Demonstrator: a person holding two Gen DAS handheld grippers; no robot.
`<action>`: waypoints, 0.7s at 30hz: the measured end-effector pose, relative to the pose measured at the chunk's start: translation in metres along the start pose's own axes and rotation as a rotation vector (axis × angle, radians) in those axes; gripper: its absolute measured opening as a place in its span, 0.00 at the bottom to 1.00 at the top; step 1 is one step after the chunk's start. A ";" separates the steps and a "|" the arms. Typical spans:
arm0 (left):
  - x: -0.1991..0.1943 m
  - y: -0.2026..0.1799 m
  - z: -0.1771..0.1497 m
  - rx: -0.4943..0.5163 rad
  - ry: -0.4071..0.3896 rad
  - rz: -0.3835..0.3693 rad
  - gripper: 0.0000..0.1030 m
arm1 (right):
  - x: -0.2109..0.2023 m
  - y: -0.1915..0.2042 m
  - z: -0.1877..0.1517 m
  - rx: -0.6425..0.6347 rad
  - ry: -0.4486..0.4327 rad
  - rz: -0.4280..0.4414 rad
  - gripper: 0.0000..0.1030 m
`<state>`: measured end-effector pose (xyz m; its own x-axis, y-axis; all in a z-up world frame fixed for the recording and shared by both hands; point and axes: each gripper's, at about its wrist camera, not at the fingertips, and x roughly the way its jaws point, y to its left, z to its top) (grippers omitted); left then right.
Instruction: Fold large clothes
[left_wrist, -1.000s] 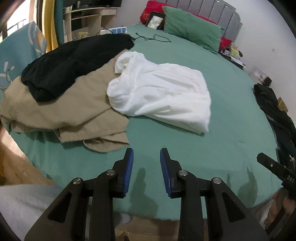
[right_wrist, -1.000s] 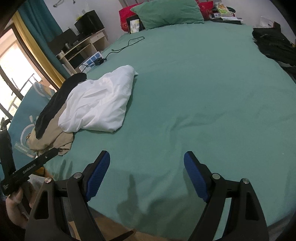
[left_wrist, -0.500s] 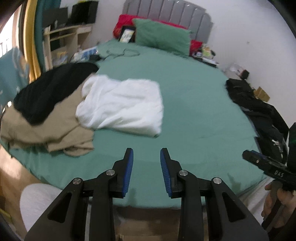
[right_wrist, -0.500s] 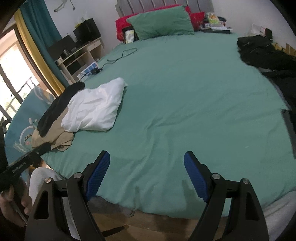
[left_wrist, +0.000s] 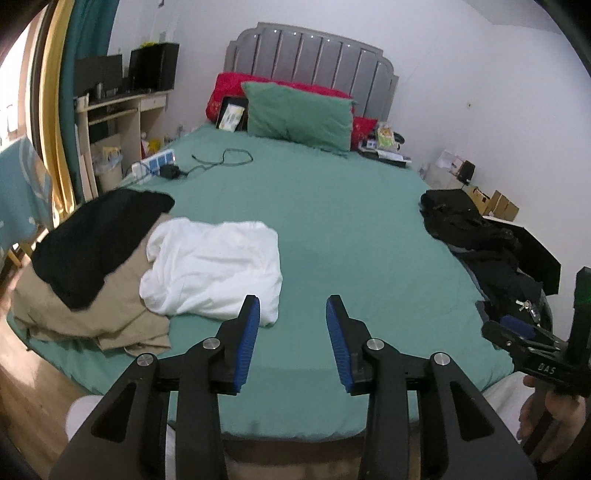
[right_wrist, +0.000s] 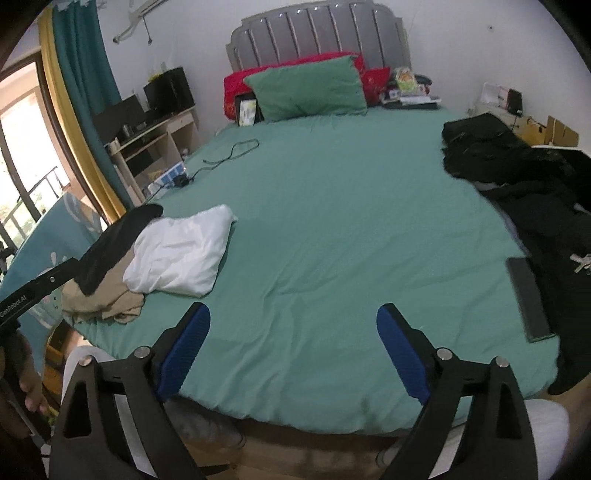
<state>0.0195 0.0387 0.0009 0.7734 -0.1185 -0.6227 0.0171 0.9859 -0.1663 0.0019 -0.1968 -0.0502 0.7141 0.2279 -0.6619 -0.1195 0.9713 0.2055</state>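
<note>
Folding looks partly done: white garment (left_wrist: 212, 269) lies folded at nine o'clock on the bed (left_wrist: 351, 229) beside tan and black pieces, dark clothes (right_wrist: 517, 173) wait at three o'clock, while left gripper (left_wrist: 291, 339) and right gripper (right_wrist: 293, 354) are opening, empty.

The left gripper (left_wrist: 291, 317) hangs over the near edge of the bed (left_wrist: 351, 229), its jaws opening with nothing between them. A white garment (left_wrist: 214, 269) overlaps tan (left_wrist: 74, 310) and black clothes (left_wrist: 96, 236) at left; dark clothes (left_wrist: 476, 236) lie at right.
</note>
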 end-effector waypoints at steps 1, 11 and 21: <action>-0.004 -0.002 0.004 0.000 -0.011 0.002 0.39 | -0.004 -0.001 0.002 -0.001 -0.009 -0.005 0.90; -0.034 -0.015 0.033 0.014 -0.114 0.007 0.44 | -0.053 -0.015 0.030 0.010 -0.139 -0.054 0.94; -0.068 -0.034 0.056 0.069 -0.222 0.006 0.58 | -0.098 -0.017 0.051 0.001 -0.243 -0.098 0.97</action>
<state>0.0016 0.0199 0.0922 0.8941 -0.0908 -0.4386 0.0492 0.9932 -0.1053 -0.0312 -0.2390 0.0478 0.8672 0.1095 -0.4858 -0.0406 0.9878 0.1501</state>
